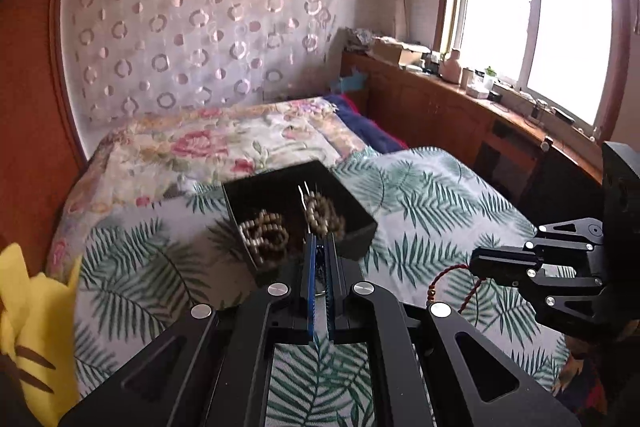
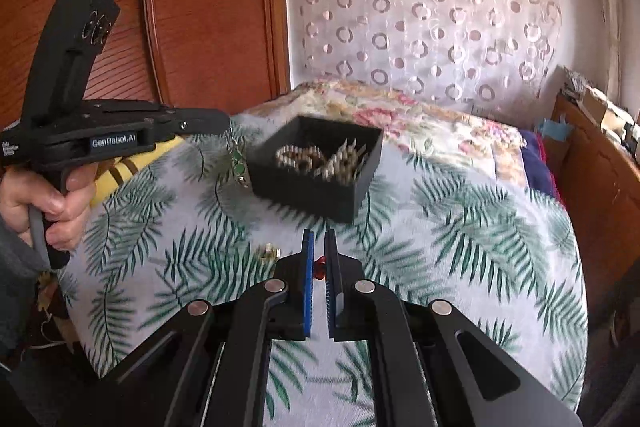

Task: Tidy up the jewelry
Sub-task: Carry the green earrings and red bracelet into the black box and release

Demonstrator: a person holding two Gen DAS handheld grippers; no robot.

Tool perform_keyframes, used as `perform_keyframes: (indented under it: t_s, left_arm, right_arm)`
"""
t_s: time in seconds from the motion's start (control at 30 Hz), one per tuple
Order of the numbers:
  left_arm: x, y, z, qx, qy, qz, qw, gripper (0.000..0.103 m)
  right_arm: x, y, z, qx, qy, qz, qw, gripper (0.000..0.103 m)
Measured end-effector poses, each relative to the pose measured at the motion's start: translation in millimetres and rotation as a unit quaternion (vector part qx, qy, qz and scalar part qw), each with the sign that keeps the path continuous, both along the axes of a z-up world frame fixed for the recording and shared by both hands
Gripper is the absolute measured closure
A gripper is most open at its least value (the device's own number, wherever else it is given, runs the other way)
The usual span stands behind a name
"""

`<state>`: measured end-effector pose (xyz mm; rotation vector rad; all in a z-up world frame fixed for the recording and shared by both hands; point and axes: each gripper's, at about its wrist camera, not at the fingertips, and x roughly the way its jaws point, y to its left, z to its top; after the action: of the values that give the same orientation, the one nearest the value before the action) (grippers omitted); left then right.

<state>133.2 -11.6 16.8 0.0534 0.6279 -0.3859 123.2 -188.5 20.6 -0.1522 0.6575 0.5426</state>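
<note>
A black box (image 1: pixel 356 223) sits on the leaf-print bedspread and holds coiled wooden bead bracelets (image 1: pixel 264 233); it also shows in the right wrist view (image 2: pixel 312 191). My left gripper (image 1: pixel 319 247) is shut on a thin chain with green stones (image 2: pixel 239 159), which dangles just left of the box. My right gripper (image 2: pixel 319 239) is shut on a dark red beaded string (image 1: pixel 448 277) that hangs below it; a red bit (image 2: pixel 320 267) shows between the fingers. A small gold piece (image 2: pixel 269 251) lies on the bedspread in front of the box.
A floral quilt (image 1: pixel 224 143) lies behind the box. A yellow plush toy (image 1: pixel 36 327) sits at the bed's left edge. A wooden wardrobe (image 2: pixel 192 11) stands left, and a wooden cabinet (image 1: pixel 460 115) with clutter runs under the window on the right.
</note>
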Motion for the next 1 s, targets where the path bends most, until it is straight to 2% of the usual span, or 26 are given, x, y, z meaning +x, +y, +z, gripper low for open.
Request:
perform_keyframes:
  t_s: [0.27, 0.4, 0.53, 0.77, 0.83, 0.87, 0.9, 0.93, 1.0]
  left_arm:
    - [25.1, -0.4, 13.6, 0.007, -0.009, 0.013, 0.9999, 0.1]
    - [41.9, -1.6, 9.6, 0.008, -0.004, 0.019, 0.9998, 0.1]
    - [58.2, -2.5, -4.0, 0.006, 0.01, 0.024, 0.9996, 0.1]
    - [75.0, 0.3, -30.5, -0.004, 0.037, 0.034, 0.9987, 0.099]
    - [74.8, 6.3, -34.8, -0.02, 0.042, 0.038, 0.9982, 0.082]
    - [73.8, 7.6, -35.6, -0.022, 0.041, 0.041, 0.9981, 0.068]
    - [71.8, 9.2, -36.7, -0.019, 0.037, 0.046, 0.9981, 0.061]
    - [71.0, 10.4, -37.4, -0.017, 0.035, 0.048, 0.9981, 0.061]
    - [69.1, 13.7, -39.9, -0.02, 0.039, 0.053, 0.9977, 0.05]
  right_arm:
    - [38.9, 13.1, 37.1, 0.014, -0.037, 0.005, 0.999, 0.097]
    - [62.5, 19.4, 42.5, 0.021, -0.042, 0.007, 0.999, 0.097]
    - [86.0, 25.2, 36.0, 0.02, -0.035, 0.007, 0.999, 0.097]
    - [120.3, 41.9, 0.4, 0.011, 0.01, 0.008, 1.0, 0.097]
    - [125.7, 45.8, -9.4, 0.004, 0.018, 0.005, 1.0, 0.095]
    - [128.0, 46.1, -12.9, 0.004, 0.021, 0.002, 1.0, 0.094]
    - [129.4, 46.3, -14.7, 0.006, 0.024, 0.0, 1.0, 0.094]
    - [129.3, 46.7, -16.8, 0.007, 0.025, 0.0, 1.0, 0.091]
    - [130.3, 46.7, -18.0, 0.008, 0.024, 0.0, 1.0, 0.083]
